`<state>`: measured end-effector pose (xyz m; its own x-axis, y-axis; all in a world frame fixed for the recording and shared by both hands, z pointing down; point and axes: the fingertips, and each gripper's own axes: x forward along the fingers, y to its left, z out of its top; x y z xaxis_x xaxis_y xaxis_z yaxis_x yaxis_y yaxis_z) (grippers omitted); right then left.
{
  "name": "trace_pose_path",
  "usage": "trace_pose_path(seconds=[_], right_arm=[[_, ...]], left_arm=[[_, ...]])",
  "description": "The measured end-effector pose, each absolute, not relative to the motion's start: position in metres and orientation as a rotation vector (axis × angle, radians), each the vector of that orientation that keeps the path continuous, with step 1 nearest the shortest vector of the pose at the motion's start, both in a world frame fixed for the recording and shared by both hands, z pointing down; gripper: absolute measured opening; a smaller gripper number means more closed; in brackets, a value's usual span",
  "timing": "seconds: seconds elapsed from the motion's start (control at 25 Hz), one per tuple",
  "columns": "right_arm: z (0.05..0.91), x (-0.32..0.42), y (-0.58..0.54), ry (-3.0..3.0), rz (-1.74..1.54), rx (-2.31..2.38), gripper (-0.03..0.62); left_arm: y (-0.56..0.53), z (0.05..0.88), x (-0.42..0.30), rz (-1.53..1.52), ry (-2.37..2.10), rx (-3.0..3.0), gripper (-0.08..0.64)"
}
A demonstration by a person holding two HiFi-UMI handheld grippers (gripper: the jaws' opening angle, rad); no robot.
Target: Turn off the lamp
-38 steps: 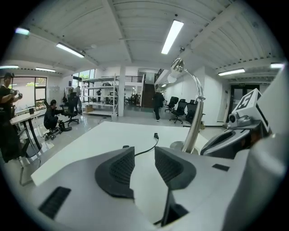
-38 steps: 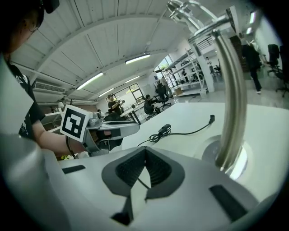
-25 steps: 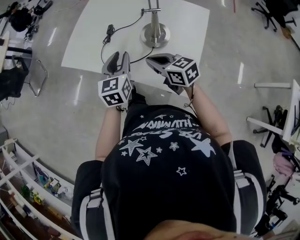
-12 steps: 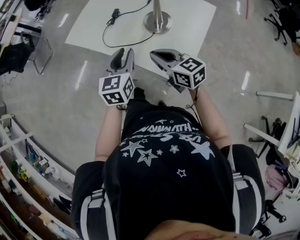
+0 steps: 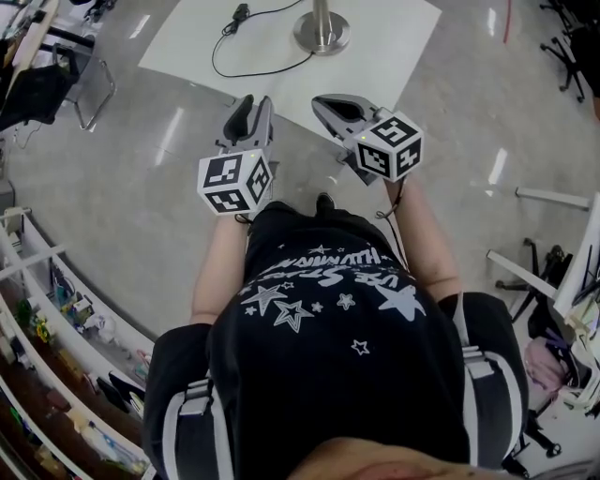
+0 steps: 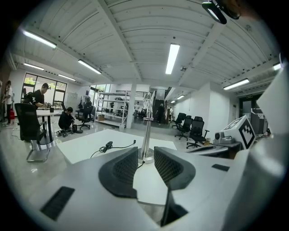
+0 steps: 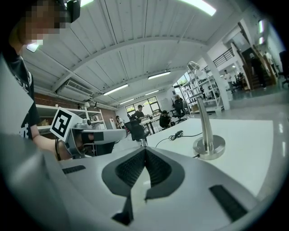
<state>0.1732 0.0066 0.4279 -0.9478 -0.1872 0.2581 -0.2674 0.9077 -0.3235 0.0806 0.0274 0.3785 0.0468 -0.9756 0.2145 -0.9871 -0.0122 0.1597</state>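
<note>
a: left gripper (image 5: pixel 251 103)?
b: jaws apart, nothing between. the gap frames the lamp (image 6: pixel 146 131) beyond it; no contact.
a: right gripper (image 5: pixel 326 101)?
b: jaws together at the tips, empty.
a: where's the lamp?
b: 12 o'clock from both grippers, well apart from them. its round metal base (image 5: pixel 322 33) stands on a white surface (image 5: pixel 394 47), pole upright. small head at the pole's top in the right gripper view. lit or not, can't tell.
a: cord (image 6: pixel 122 147)?
b: black, loops from the base out toward 11 o'clock, flat on the surface. a dark block (image 5: pixel 241 13) sits on it.
a: grippers to each other?
b: side by side, left at 9 o'clock of right, ahead of the person (image 5: pixel 328 328), near the surface's near edge.
</note>
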Motion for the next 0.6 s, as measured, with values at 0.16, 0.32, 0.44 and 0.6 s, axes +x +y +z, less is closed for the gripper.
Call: trace_pose_path(seconds=[0.16,0.32,0.44,0.6], right_arm=[[0.427,0.173,0.005,-2.853,0.523,0.361,0.006],[0.430,0.161,0.011,-2.840,0.498,0.332,0.005],[0.432,0.151,0.019,-2.830,0.484,0.325,0.006],[0.432,0.146,0.036,-2.818,0.435,0.342,0.006]], left_arm=[[0.035,0.382,0.079,0.041,-1.988,2.053,0.126],[0.049,0.387,0.065,-0.005,-2.002,2.017,0.126],[0.065,0.391,0.056,-0.034,-2.003,1.996,0.126],[0.090,0.395,0.048,-0.057,-2.015,1.976,0.074]])
